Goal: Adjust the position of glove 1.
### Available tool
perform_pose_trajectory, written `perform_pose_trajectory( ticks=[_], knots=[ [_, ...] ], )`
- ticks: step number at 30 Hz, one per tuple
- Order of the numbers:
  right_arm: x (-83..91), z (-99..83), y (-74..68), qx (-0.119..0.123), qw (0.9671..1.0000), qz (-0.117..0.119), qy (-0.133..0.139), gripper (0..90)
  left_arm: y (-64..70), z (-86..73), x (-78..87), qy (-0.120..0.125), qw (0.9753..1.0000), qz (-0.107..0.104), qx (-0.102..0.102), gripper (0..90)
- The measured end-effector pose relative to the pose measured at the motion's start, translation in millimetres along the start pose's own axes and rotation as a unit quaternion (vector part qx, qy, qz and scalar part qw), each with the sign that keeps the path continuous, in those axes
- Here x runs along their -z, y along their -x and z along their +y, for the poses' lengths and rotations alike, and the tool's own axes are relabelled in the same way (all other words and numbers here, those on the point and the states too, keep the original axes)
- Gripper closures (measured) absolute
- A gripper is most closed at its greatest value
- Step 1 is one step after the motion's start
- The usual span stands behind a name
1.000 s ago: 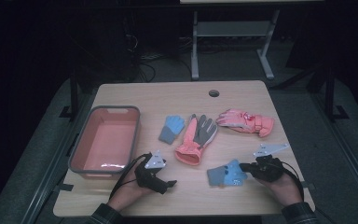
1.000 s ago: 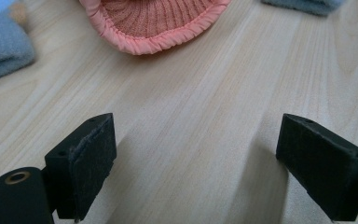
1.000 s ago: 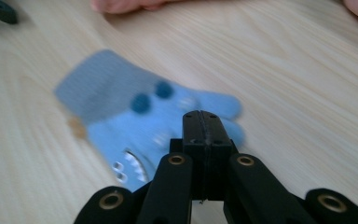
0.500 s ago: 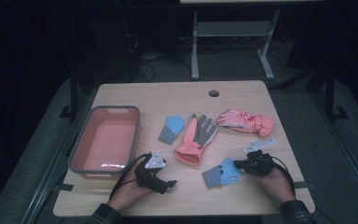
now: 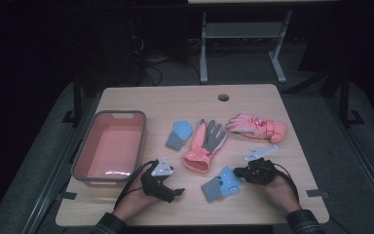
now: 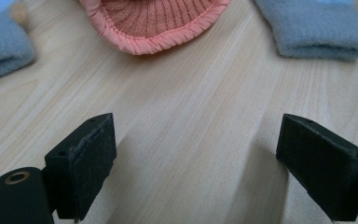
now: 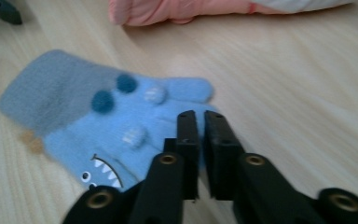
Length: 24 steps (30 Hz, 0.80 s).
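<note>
Black jaws of the right gripper are pinched together on the fingertip edge of the small blue glove, which lies flat on the wooden table near its front edge. Beyond it lie the coral-cuffed grey glove and a pink glove. The left gripper rests spread wide, beside the pink bin

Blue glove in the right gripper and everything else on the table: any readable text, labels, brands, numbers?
No readable text.
Blue glove: a stitched shark face with teeth and eyes and some pompoms, no lettering.
Pink ski glove: small marks on the back, too blurred to read.
Grey plates on the left gripper and right gripper: dark specks, too small to read.
</note>
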State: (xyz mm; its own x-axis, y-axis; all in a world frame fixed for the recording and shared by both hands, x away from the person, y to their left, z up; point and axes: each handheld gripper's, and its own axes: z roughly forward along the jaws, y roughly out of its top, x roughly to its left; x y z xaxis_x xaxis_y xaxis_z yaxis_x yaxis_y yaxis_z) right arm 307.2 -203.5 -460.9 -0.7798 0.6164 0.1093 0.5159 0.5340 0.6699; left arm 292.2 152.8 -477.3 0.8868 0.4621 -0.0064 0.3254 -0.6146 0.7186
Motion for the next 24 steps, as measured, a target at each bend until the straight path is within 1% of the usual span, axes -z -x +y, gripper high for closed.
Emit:
perform_pose_trajectory(
  ticks=[2, 5, 6, 7, 8, 10, 12, 13, 14, 15, 16, 17, 19, 20, 22, 24],
  knots=[
    [5.5, -3.5, 5.0, -0.013, 0.9998, -0.011, 0.006, 70.8, 0.0, 0.3, -0.2, -0.001, 1.0000, 0.002, 0.002, 11.3],
    [13.0, -9.6, 13.6, -0.027, 0.9991, -0.027, 0.018, 57.7, 0.6, 0.5, -0.5, -0.001, 1.0000, 0.005, 0.004, 11.3],
    [16.4, -12.7, 18.0, -0.038, 0.9984, -0.035, 0.022, 54.3, 0.7, 0.6, -0.6, 0.000, 1.0000, 0.006, 0.005, 11.3],
    [19.2, -15.4, 21.5, -0.044, 0.9979, -0.039, 0.025, 48.8, 1.0, 0.8, -0.8, 0.000, 1.0000, 0.006, 0.006, 11.3],
    [21.3, -18.1, 24.3, -0.052, 0.9970, -0.050, 0.028, 43.7, 1.2, 1.1, -0.7, -0.001, 1.0000, 0.007, 0.007, 11.3],
    [23.8, -23.0, 30.6, -0.060, 0.9955, -0.067, 0.028, 36.0, 0.9, 1.6, -1.0, -0.002, 1.0000, 0.008, 0.005, 11.3],
    [24.3, -27.2, 34.8, -0.063, 0.9936, -0.088, 0.034, 28.2, 0.7, 1.9, -1.4, -0.002, 1.0000, 0.008, 0.003, 11.2],
    [24.1, -28.2, 36.5, -0.062, 0.9931, -0.093, 0.035, 25.6, 1.3, 2.6, -1.9, -0.001, 0.9999, 0.008, 0.007, 11.2],
    [23.3, -30.0, 38.8, -0.065, 0.9920, -0.103, 0.033, 23.9, 1.1, 3.5, -1.7, -0.006, 0.9999, 0.008, 0.005, 11.2],
    [22.8, -31.1, 39.7, -0.072, 0.9913, -0.106, 0.030, 22.2, 0.8, 4.4, -1.7, -0.009, 0.9999, 0.006, 0.003, 11.3],
    [21.5, -32.2, 41.9, -0.072, 0.9912, -0.106, 0.032, 20.7, 1.1, 5.4, -1.6, -0.009, 0.9999, 0.003, 0.004, 11.2],
    [20.4, -33.3, 43.4, -0.077, 0.9908, -0.108, 0.028, 19.4, 1.5, 6.6, -0.8, -0.007, 1.0000, 0.001, 0.005, 11.1],
    [17.5, -35.3, 45.1, -0.078, 0.9902, -0.114, 0.025, 17.2, 4.3, 10.1, 2.4, 0.002, 1.0000, 0.004, 0.006, 11.1],
    [16.1, -36.0, 45.0, -0.075, 0.9895, -0.121, 0.027, 15.2, 5.1, 12.4, 4.4, 0.008, 0.9999, 0.003, 0.010, 11.1],
    [15.2, -36.7, 45.5, -0.076, 0.9890, -0.123, 0.031, 14.3, 5.5, 16.5, 8.5, 0.015, 0.9997, -0.003, 0.019, 11.2],
    [14.4, -37.3, 45.2, -0.076, 0.9888, -0.123, 0.035, 13.5, 5.9, 22.1, 10.7, 0.016, 0.9995, -0.004, 0.026, 11.4]
  ],
)
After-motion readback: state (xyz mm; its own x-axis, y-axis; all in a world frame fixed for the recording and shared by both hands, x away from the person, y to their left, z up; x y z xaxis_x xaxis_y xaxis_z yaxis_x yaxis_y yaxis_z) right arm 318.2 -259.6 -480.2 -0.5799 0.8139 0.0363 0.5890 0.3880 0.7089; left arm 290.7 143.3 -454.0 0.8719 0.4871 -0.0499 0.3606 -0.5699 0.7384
